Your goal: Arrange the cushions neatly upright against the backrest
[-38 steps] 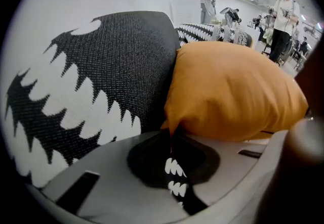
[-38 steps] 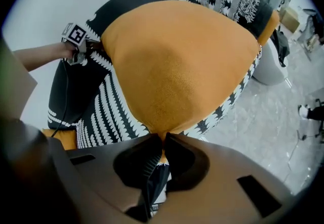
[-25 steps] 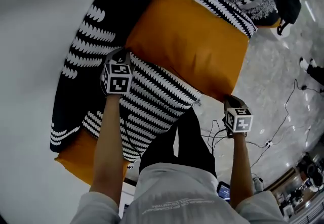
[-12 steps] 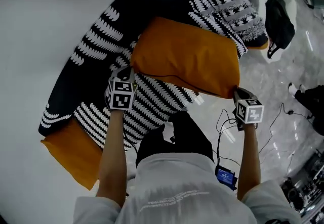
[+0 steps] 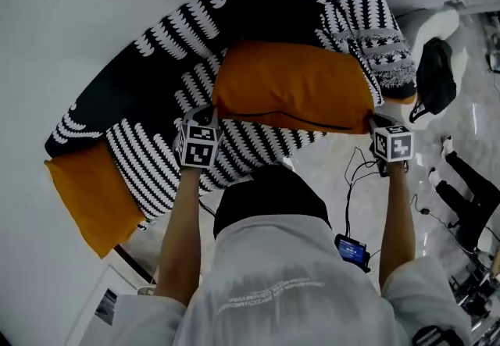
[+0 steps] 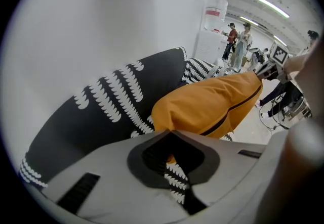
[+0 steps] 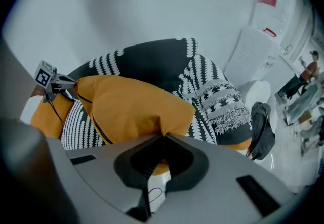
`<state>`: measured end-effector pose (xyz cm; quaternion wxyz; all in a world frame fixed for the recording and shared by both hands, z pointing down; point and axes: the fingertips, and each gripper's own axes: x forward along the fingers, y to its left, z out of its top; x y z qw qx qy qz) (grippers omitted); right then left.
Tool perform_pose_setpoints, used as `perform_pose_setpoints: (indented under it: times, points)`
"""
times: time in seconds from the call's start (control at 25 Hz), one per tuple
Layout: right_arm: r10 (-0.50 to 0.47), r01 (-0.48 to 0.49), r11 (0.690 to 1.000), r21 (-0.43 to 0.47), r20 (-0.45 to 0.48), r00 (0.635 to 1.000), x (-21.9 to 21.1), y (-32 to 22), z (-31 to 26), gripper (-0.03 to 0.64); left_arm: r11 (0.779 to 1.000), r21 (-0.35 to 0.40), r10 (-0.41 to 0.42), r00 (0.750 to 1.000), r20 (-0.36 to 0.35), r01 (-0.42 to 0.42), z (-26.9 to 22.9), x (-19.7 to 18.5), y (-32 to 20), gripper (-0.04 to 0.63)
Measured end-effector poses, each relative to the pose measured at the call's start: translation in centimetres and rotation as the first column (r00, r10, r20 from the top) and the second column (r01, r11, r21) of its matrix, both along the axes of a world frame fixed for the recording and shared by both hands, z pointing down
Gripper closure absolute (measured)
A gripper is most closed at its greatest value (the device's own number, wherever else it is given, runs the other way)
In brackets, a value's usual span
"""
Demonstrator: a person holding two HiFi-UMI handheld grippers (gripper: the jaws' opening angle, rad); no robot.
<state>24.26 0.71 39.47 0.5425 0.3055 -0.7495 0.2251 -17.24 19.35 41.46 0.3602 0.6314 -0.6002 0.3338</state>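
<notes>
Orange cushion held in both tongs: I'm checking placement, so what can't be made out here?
- Head view: the seat under the orange cushion, covered by it.
- Head view: the floor before the sofa, blocked by the person's head.
- Left gripper view: how deep the cushion corner sits in the left tongs, hidden by their body.
- Left gripper view: distant people, too small.

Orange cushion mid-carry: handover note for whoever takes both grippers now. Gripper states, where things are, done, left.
Left gripper: shut on the orange cushion, at its left corner.
Right gripper: shut on its right corner.
The cushion hangs stretched between them, over the striped cushion and in front of the black leaf-print cushion.
Second orange cushion lies at the left end; fringed cushion at the right.
Done: held cushion picked up.
Left: stand it against the back, then probably tidy the others.
</notes>
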Motion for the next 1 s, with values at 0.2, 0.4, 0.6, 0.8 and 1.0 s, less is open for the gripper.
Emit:
perform_pose_setpoints:
  times: [0.2, 0.4, 0.6, 0.8, 1.0]
  points:
    - [-0.097, 0.097, 0.995, 0.025, -0.008, 0.995, -1.2, -0.5, 0.7, 0.606, 0.998, -0.007, -0.066, 0.998, 0.001, 0.066, 0.8, 1.9, 4.4, 0.565]
    - [-0.219, 0.219, 0.975, 0.026, 0.012, 0.976, -1.8, -2.3, 0.2, 0.606, 0.98, 0.004, -0.201, 0.98, 0.005, 0.201, 0.3, 3.9, 5.6, 0.566]
    - [-0.334, 0.334, 0.942, 0.02, -0.013, 0.942, -1.9, -3.9, -0.1, 0.606, 0.966, -0.009, -0.26, 0.965, -0.026, 0.259, 1.1, 6.2, 6.4, 0.566]
    - [-0.414, 0.415, 0.909, 0.042, -0.027, 0.91, -3.4, -4.5, -0.6, 0.606, 0.945, 0.01, -0.326, 0.945, -0.024, 0.326, 0.1, 5.4, 6.4, 0.566]
    - [-0.458, 0.458, 0.889, 0.03, 0.0, 0.889, -4.4, -9.2, -0.6, 0.606, 0.924, 0.017, -0.381, 0.924, -0.025, 0.382, -0.9, 5.7, 2.6, 0.568]
